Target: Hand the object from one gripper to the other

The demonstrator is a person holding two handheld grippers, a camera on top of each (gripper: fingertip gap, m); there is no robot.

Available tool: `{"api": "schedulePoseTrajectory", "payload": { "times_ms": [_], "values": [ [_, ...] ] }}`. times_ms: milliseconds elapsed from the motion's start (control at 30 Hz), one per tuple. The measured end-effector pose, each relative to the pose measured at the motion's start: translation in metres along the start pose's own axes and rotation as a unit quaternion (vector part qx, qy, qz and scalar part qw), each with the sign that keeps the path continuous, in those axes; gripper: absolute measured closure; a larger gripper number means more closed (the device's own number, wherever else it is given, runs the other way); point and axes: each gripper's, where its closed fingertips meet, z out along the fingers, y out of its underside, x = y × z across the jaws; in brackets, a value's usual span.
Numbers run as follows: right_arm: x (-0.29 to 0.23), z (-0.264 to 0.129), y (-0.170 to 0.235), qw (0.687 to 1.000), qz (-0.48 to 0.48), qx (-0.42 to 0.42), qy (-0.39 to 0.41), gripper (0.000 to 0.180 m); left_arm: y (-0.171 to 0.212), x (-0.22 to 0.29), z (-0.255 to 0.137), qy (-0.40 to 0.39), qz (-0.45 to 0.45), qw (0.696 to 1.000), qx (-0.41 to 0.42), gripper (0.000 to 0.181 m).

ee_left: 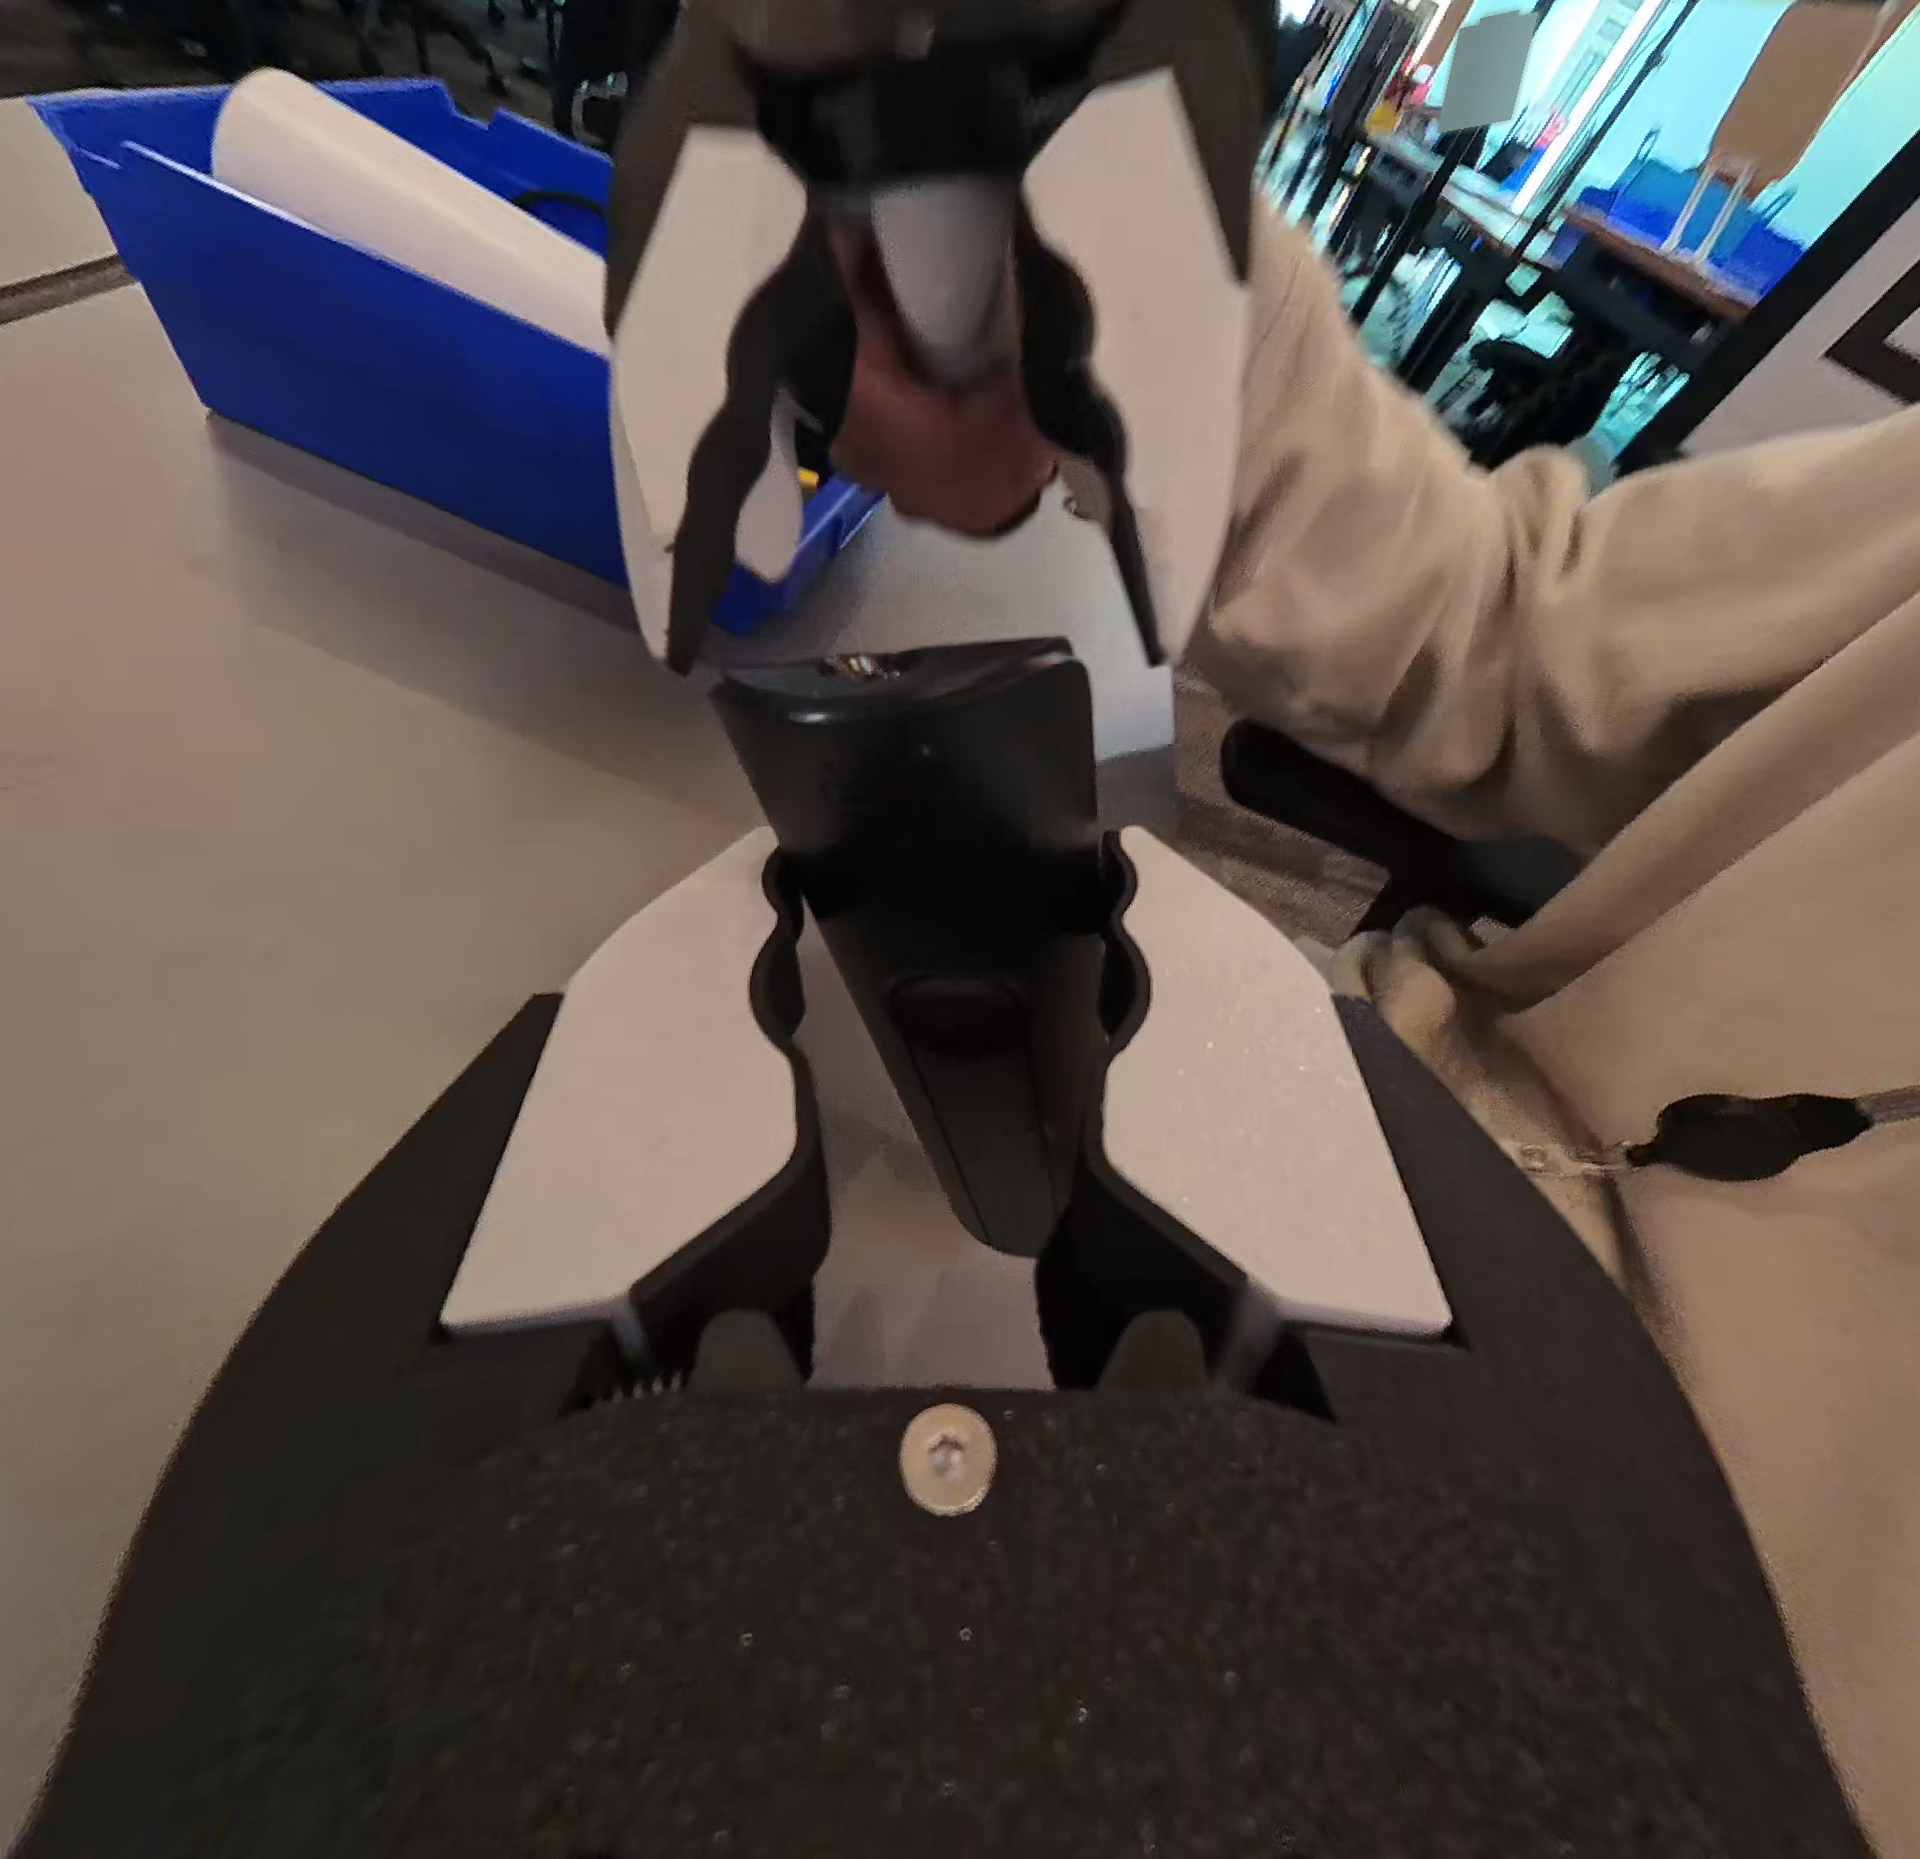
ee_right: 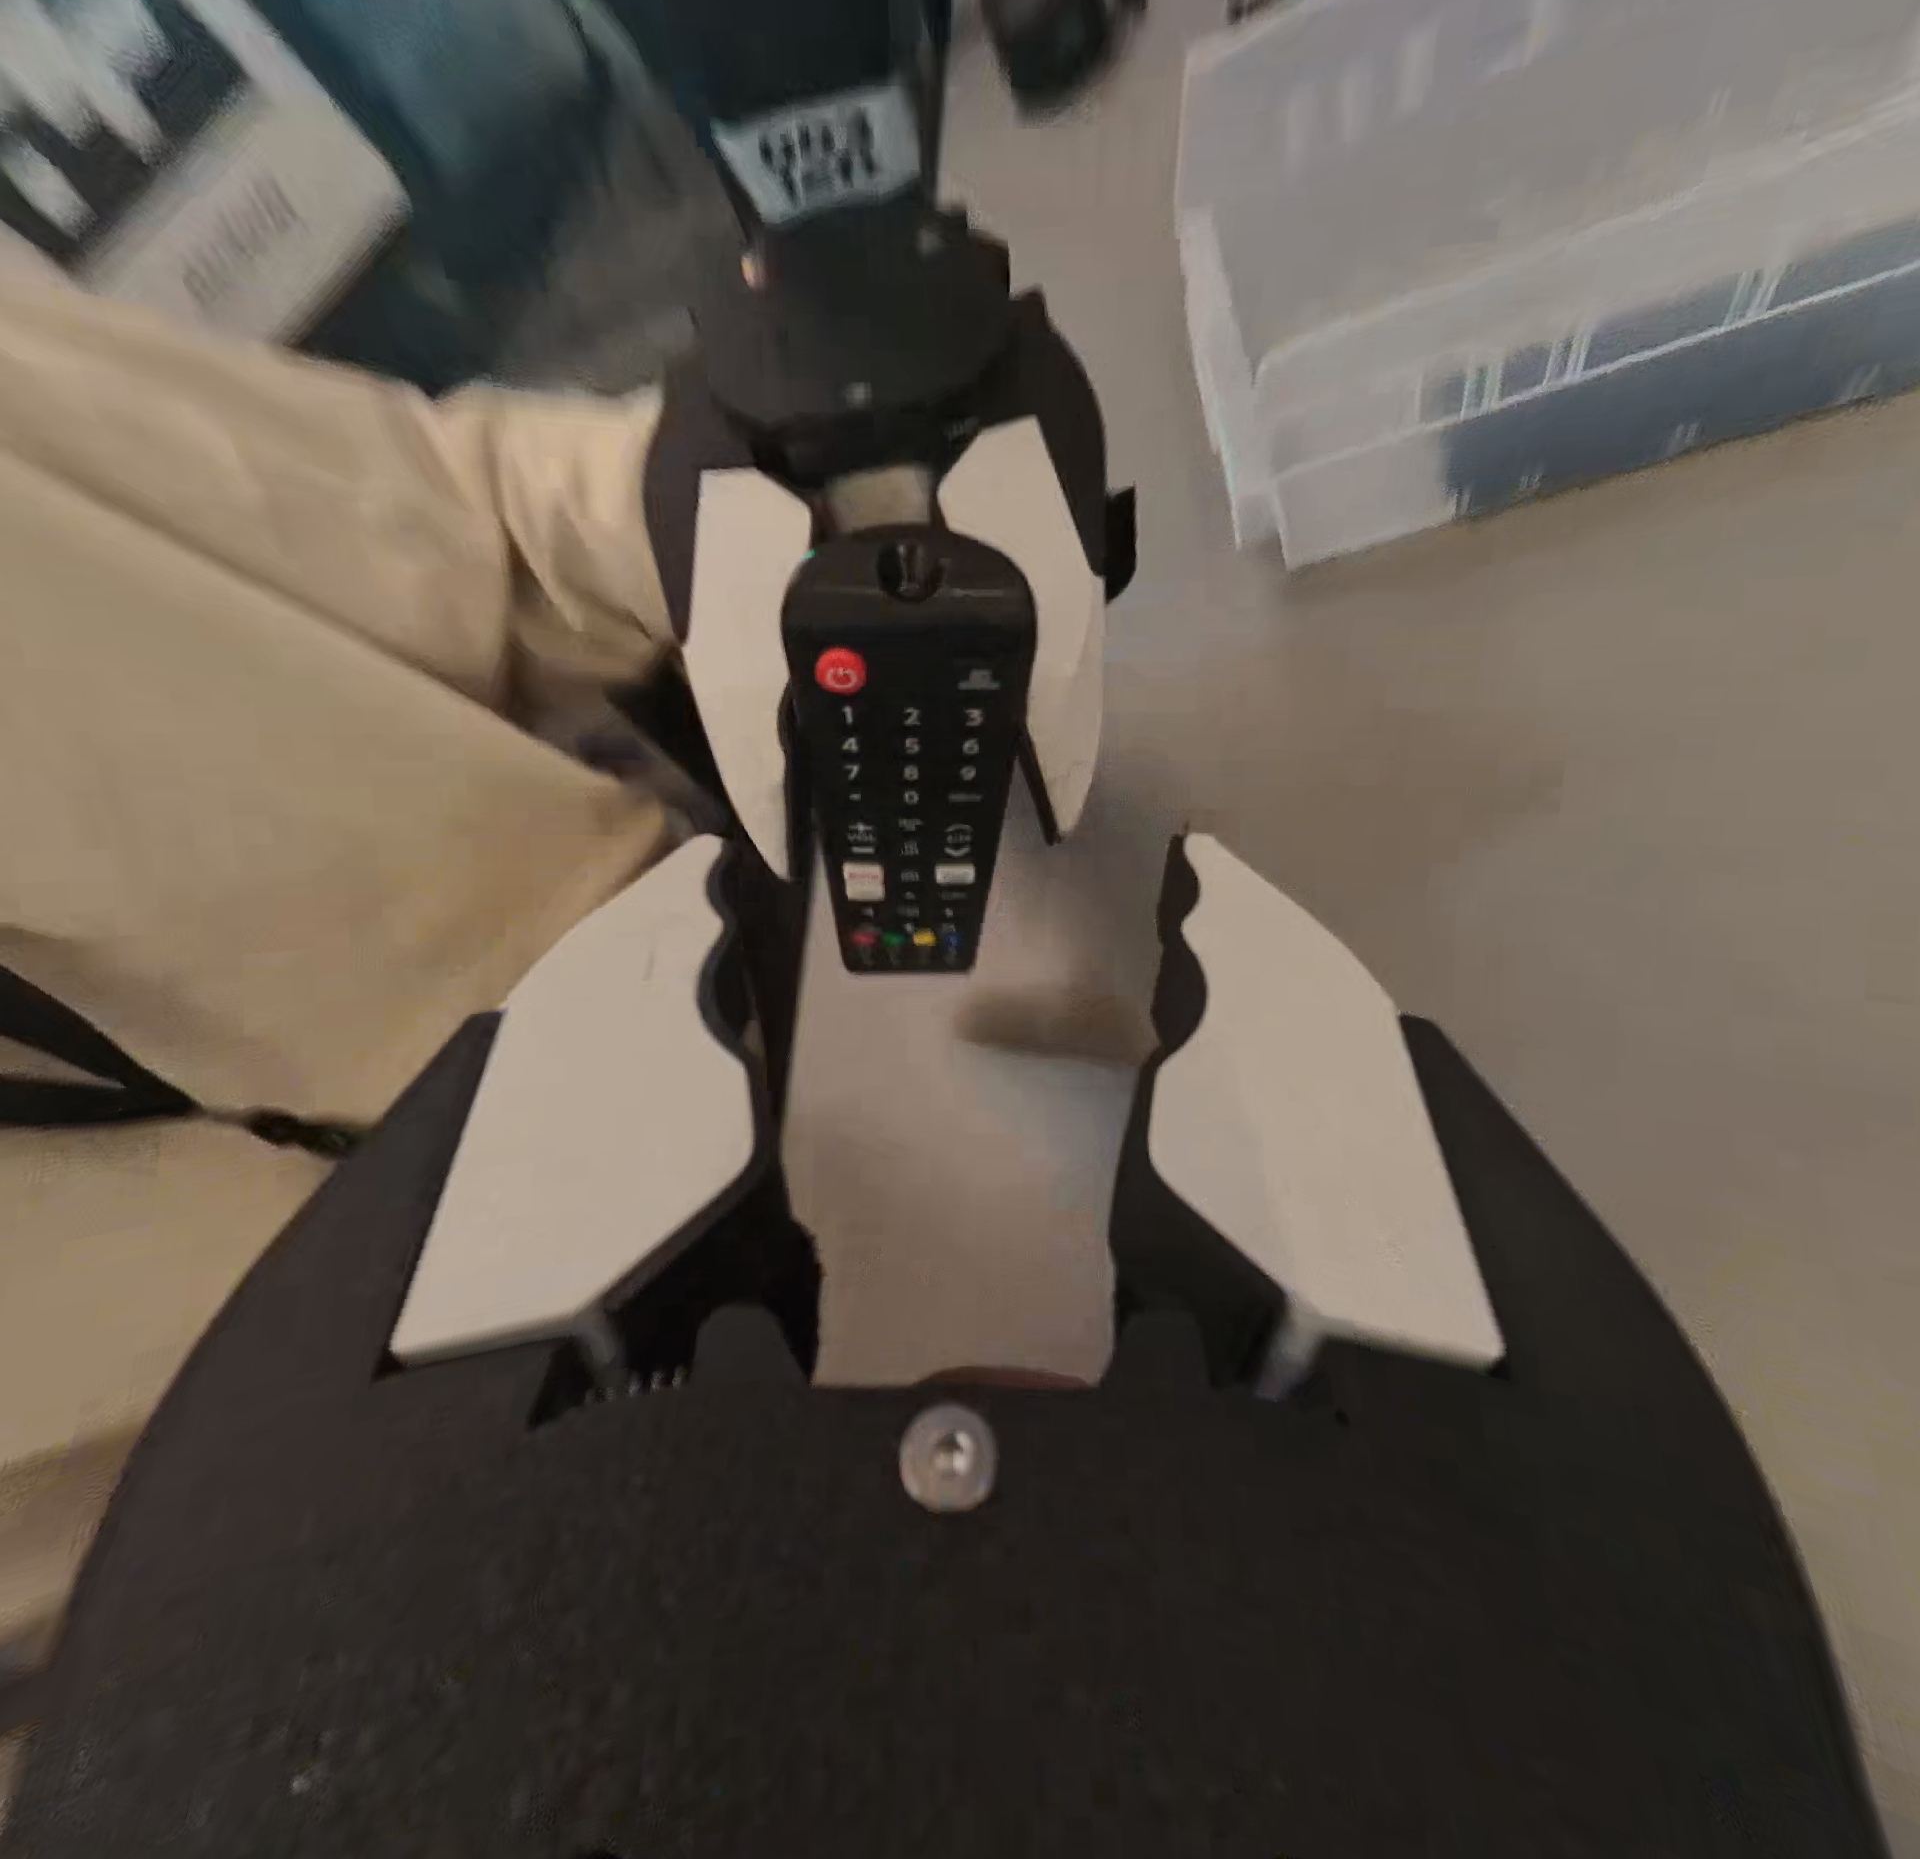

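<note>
A black remote control [ee_left: 914, 770] is clamped between the fingers of my left gripper [ee_left: 945, 864], which is shut on its lower half; the left wrist view shows its plain back. My right gripper [ee_left: 914, 656] faces it from above with the jaws wide open, its fingertips level with the remote's free end. In the right wrist view the remote [ee_right: 909, 770] shows its button face. It sticks out of the left gripper [ee_right: 912, 853] towards my open right gripper [ee_right: 948, 853]. Its end lies between the right fingers without touching them.
A blue bin [ee_left: 364, 355] holding a white roll [ee_left: 395, 188] stands on the grey table [ee_left: 208, 770] at the left. A person's beige sleeve [ee_left: 1455, 562] and a black chair arm [ee_left: 1382, 843] are at the right. Clear plastic bins [ee_right: 1558, 303] stand beyond. My two grippers' fingertips are within a few centimetres of each other.
</note>
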Motion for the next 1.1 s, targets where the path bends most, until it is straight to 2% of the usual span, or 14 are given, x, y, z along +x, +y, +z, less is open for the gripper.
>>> {"api": "schedulePoseTrajectory", "payload": {
  "times_ms": [67, 167, 333, 400, 467, 600, 700, 767, 933, 1100],
  "values": [
    [-0.004, 0.003, -0.003, 0.996, -0.047, -0.08, 0.019, 0.102, 0.005, -0.002, 0.003, -0.015, 0.012, 1.0, -0.02, 0.126],
    [-0.01, 0.012, -0.02, 0.984, -0.085, -0.157, 0.023, 0.103, 0.01, -0.003, 0.006, -0.029, 0.026, 0.999, -0.035, 0.126],
    [-0.006, 0.028, -0.008, 0.945, -0.091, -0.314, 0.017, 0.106, 0.009, -0.004, 0.007, -0.04, 0.03, 0.998, -0.035, 0.126],
    [-0.005, 0.03, -0.002, 0.934, -0.08, -0.349, 0.009, 0.127, 0.01, -0.004, 0.006, -0.045, 0.03, 0.998, -0.036, 0.126],
    [-0.005, 0.031, 0.0, 0.927, -0.083, -0.365, 0.012, 0.128, 0.013, -0.005, 0.007, -0.05, 0.032, 0.997, -0.041, 0.126],
    [-0.004, 0.032, -0.005, 0.927, -0.11, -0.356, 0.031, 0.128, 0.008, -0.008, 0.006, -0.07, 0.046, 0.996, -0.021, 0.127],
    [-0.007, 0.028, -0.012, 0.933, -0.13, -0.334, 0.041, 0.128, 0.001, -0.006, 0.004, -0.05, 0.025, 0.998, 0.013, 0.127],
    [-0.007, 0.021, -0.022, 0.94, -0.142, -0.306, 0.051, 0.128, 0.004, -0.01, 0.004, -0.049, 0.007, 0.999, 0.017, 0.108],
    [-0.008, -0.008, -0.05, 0.962, -0.152, -0.214, 0.075, 0.128, 0.008, -0.017, 0.005, -0.059, 0.009, 0.998, 0.026, 0.095],
    [-0.011, -0.038, -0.07, 0.979, -0.15, -0.115, 0.073, 0.128, 0.009, -0.022, 0.005, -0.064, 0.005, 0.997, 0.038, 0.092]
  ]
}}
